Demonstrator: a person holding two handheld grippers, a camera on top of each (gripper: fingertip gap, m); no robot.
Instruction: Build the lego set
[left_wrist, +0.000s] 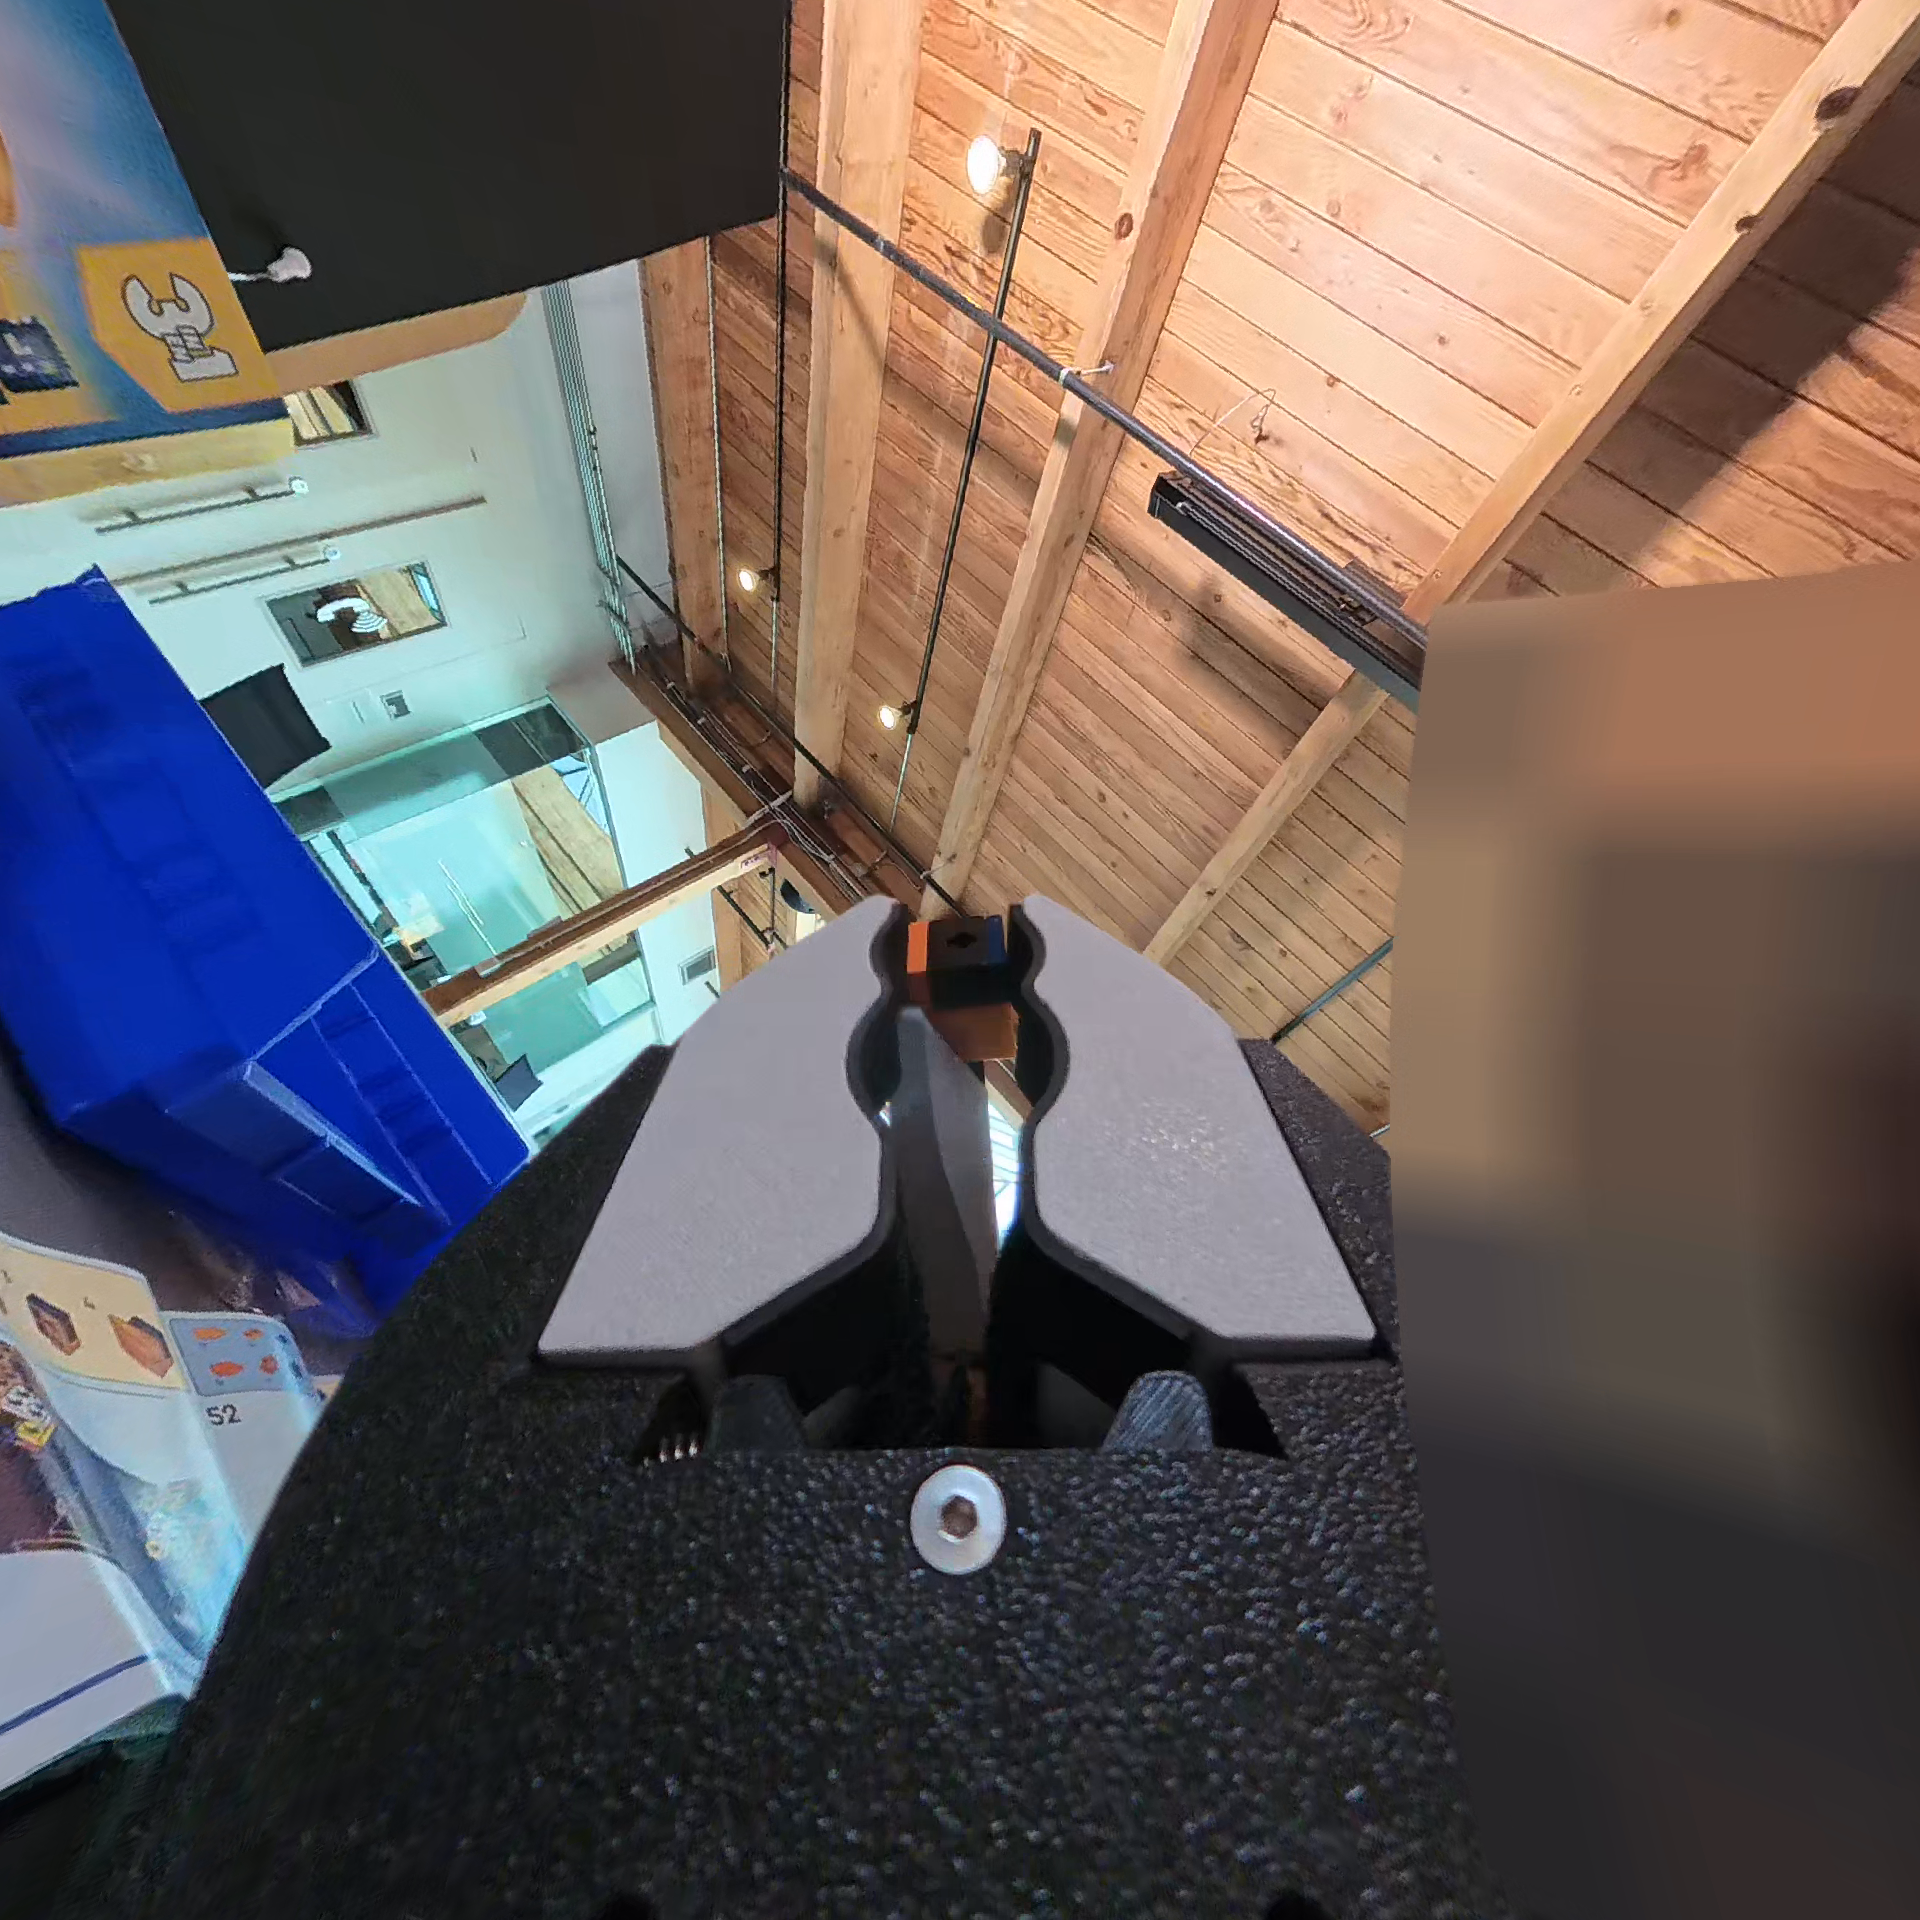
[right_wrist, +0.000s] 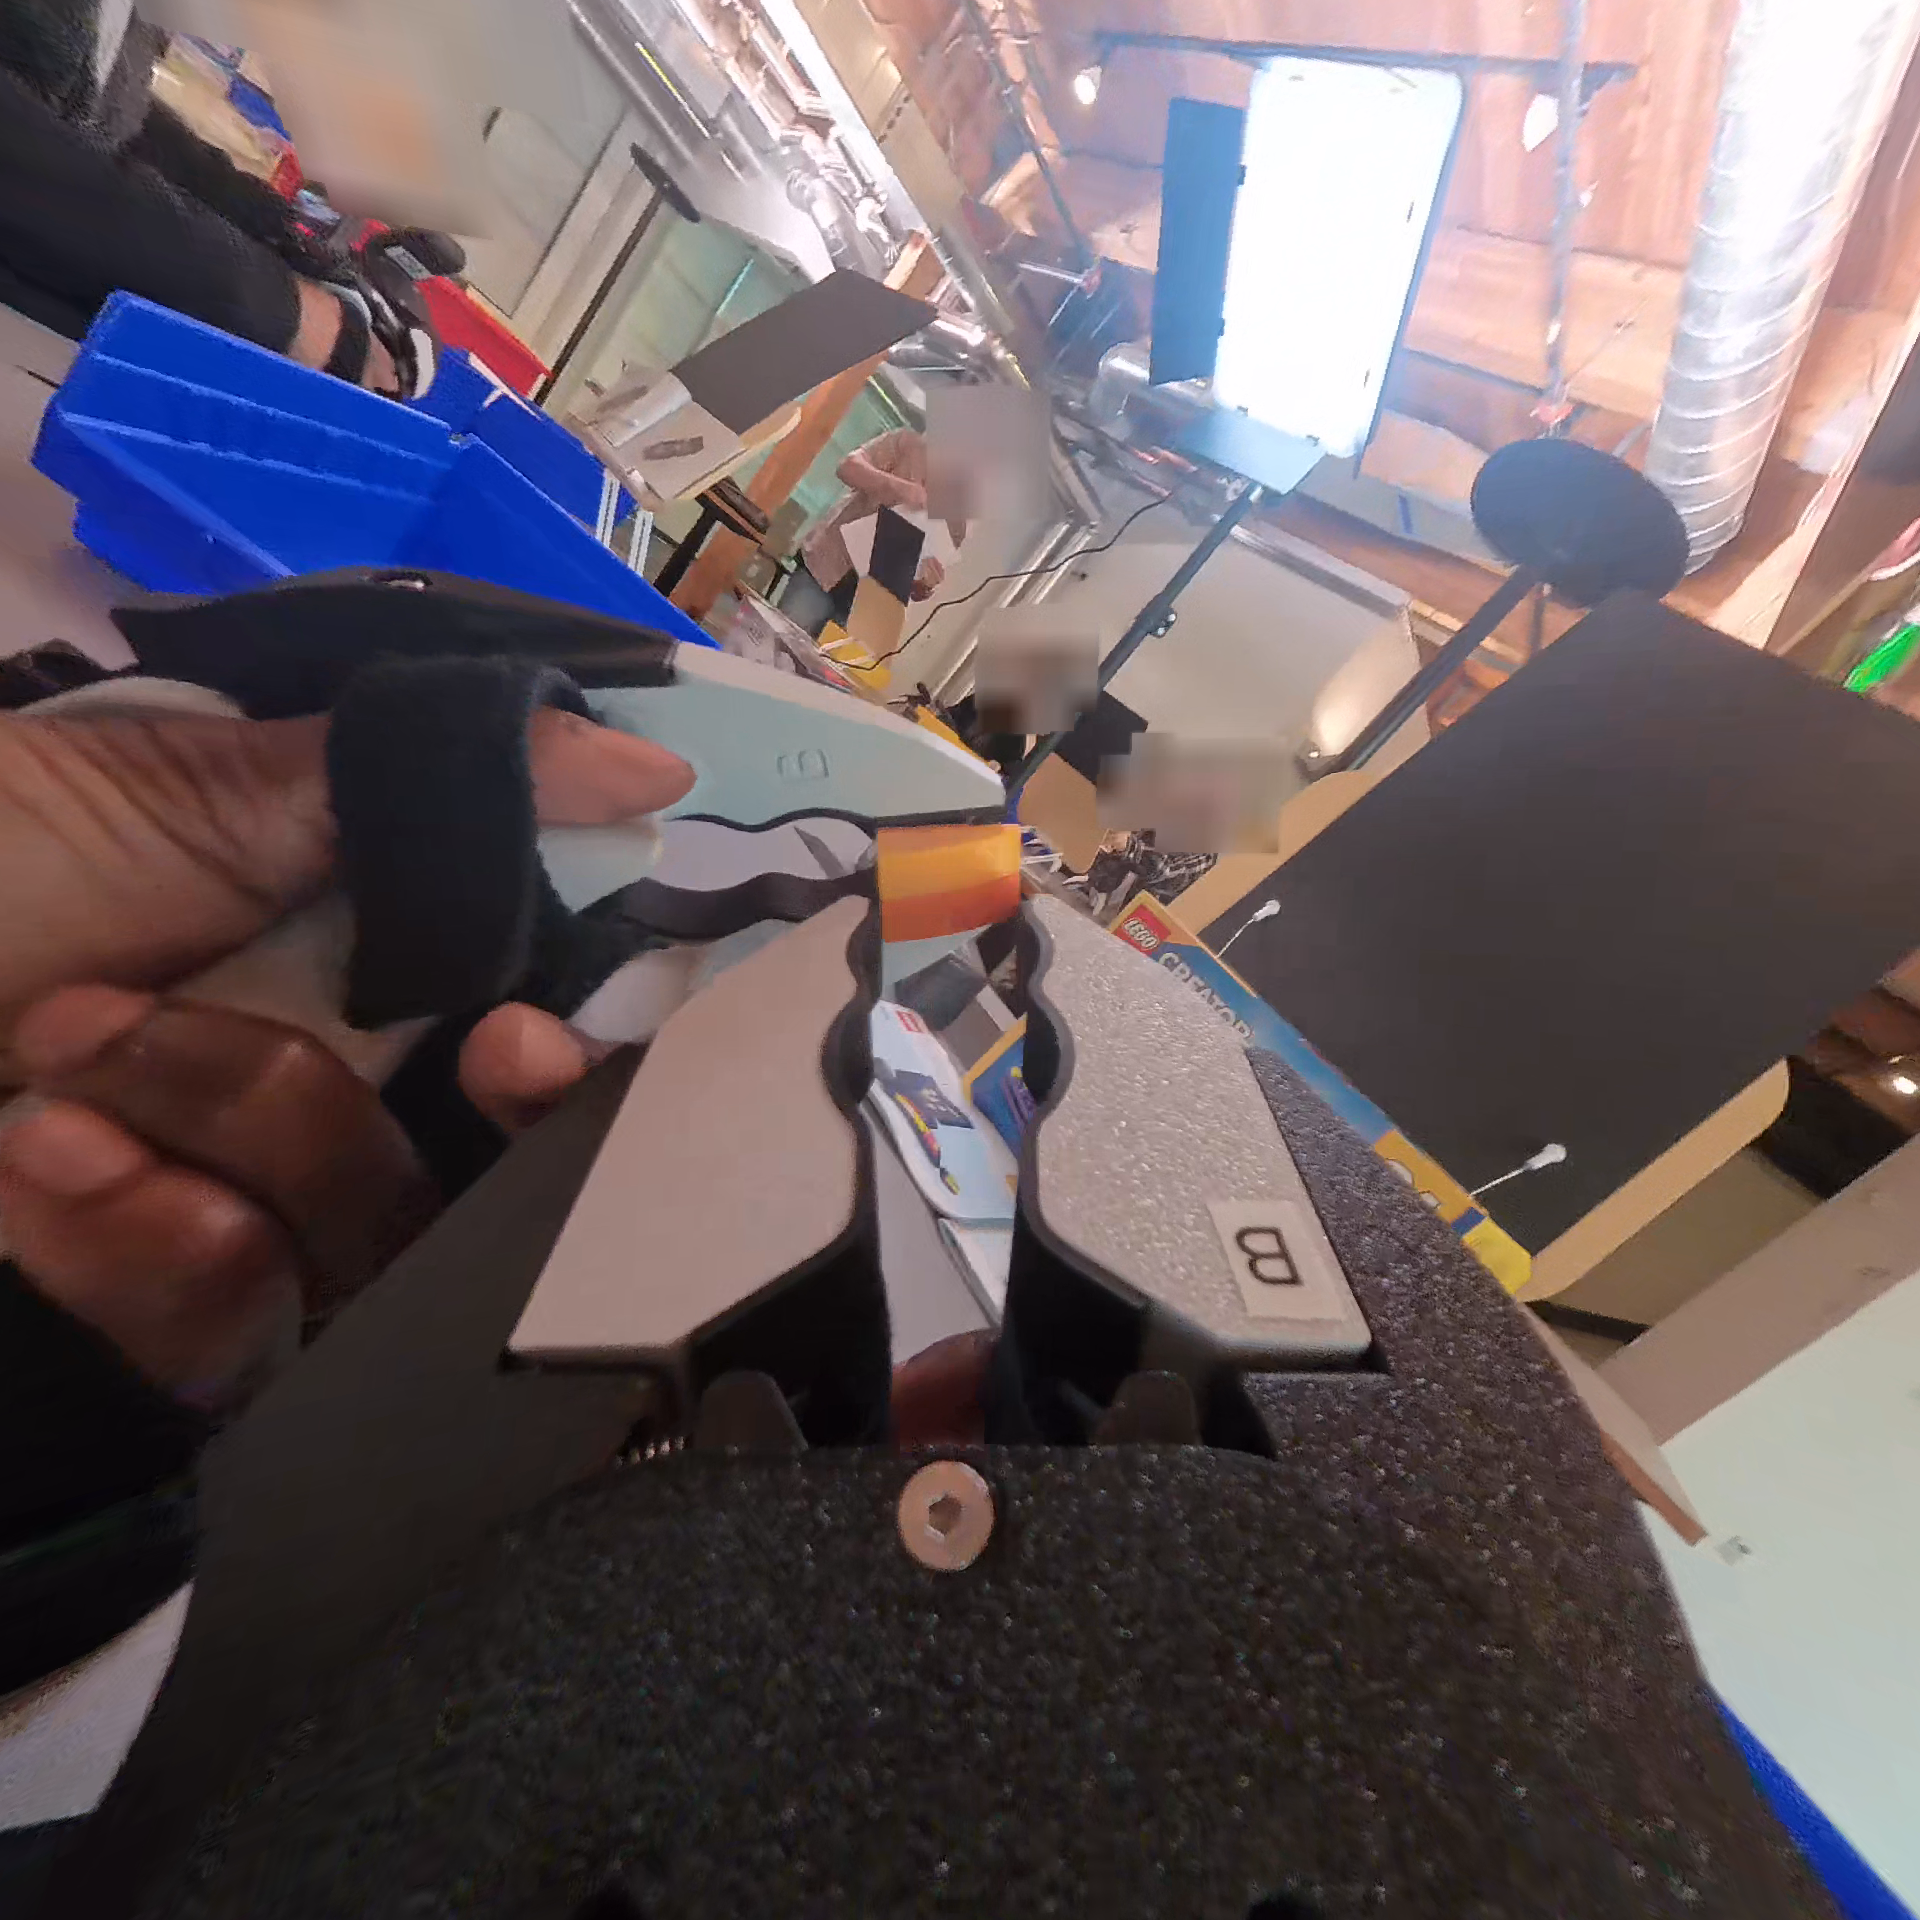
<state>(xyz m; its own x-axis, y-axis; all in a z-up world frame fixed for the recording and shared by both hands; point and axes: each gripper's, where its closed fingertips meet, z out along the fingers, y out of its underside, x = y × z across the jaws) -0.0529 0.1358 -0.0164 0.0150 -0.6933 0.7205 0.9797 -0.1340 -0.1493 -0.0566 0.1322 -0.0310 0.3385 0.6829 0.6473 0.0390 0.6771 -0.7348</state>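
Small orange-and-black block clamped by left hand-held gripper, right hand-held gripper parted just beside it, pads clear of its edges, lettered toy box beyond.

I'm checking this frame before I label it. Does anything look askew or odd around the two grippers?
Nothing looks damaged or spilled. The left gripper points up at the wooden ceiling, clamped on a small orange, black and blue brick assembly. The right gripper meets that assembly side-on, its fingertips at the orange end; contact is unclear.

Grey wavy-edged jaws, black pebbled body, silver hex screw, black fingerless glove
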